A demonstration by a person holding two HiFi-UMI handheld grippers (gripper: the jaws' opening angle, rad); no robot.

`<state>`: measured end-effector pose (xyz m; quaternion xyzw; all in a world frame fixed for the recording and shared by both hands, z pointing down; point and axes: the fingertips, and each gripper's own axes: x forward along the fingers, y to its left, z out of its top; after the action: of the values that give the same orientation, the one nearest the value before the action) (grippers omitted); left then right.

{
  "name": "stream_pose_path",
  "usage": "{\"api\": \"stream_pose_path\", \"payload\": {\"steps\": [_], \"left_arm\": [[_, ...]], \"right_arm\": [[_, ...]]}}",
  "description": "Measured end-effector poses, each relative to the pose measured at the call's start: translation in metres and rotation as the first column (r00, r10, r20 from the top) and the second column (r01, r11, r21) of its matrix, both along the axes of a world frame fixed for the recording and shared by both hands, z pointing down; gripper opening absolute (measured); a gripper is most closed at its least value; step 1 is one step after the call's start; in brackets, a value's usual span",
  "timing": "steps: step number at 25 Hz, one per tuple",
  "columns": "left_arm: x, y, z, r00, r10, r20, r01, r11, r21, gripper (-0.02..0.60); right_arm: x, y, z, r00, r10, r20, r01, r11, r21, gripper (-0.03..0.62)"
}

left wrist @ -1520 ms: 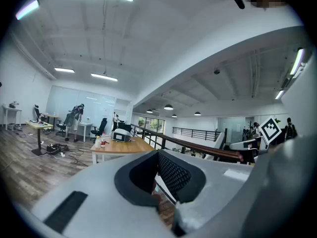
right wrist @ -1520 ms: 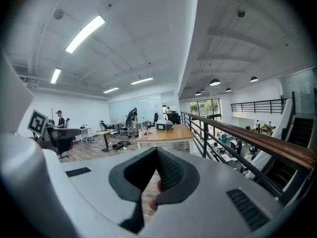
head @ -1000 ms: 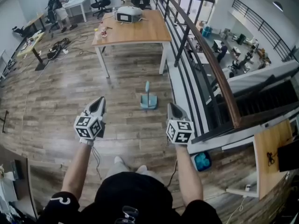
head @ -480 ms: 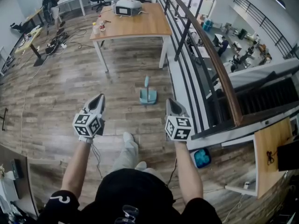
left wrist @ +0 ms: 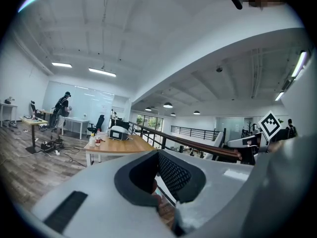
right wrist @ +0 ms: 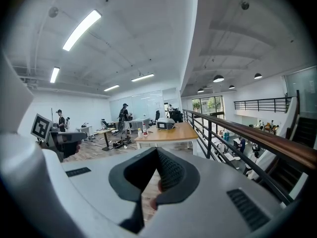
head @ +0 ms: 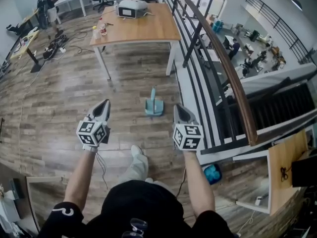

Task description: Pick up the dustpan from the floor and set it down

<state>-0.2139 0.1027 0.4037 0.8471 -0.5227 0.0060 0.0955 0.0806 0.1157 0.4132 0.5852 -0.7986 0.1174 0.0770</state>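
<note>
The light blue dustpan lies on the wooden floor, its handle pointing away from me towards the table. In the head view my left gripper hangs to the dustpan's left and my right gripper close to its right, both apart from it and above the floor. Each gripper is shut with nothing between its pads. In the left gripper view the left gripper points nearly level at the room, and so does the right gripper in its own view. I cannot make out the dustpan in either gripper view.
Beyond the dustpan stands a wooden table with a white machine and bottles. A railing borders the floor on the right. Cables and a person are far left. My foot is forward.
I have stepped forward: the table and dustpan have drawn nearer, both grippers have advanced level with the dustpan, and one foot now shows ahead of me. Both stay shut.
</note>
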Motion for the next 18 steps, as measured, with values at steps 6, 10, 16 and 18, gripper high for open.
{"api": "stream_pose_path", "payload": {"steps": [6, 10, 16, 18], "left_arm": [[-0.012, -0.066, 0.006, 1.000, -0.014, -0.016, 0.014, 1.000, -0.013, -0.002], [-0.017, -0.106, 0.006, 1.000, -0.010, -0.017, 0.010, 1.000, -0.022, -0.002], [-0.024, -0.158, 0.003, 0.999, 0.000, -0.054, -0.002, 0.999, -0.034, -0.002], [-0.024, -0.175, 0.004, 0.999, 0.007, -0.050, -0.008, 0.999, -0.032, -0.002]], "right_arm": [[-0.007, -0.068, 0.004, 1.000, 0.005, -0.008, -0.005, 1.000, -0.014, -0.005], [-0.009, -0.102, 0.005, 1.000, 0.020, -0.009, -0.021, 0.999, -0.027, -0.005], [-0.010, -0.145, 0.007, 0.999, 0.039, -0.018, -0.039, 0.999, -0.033, -0.005], [-0.010, -0.160, 0.007, 0.999, 0.046, -0.023, -0.046, 0.998, -0.035, -0.005]]}}
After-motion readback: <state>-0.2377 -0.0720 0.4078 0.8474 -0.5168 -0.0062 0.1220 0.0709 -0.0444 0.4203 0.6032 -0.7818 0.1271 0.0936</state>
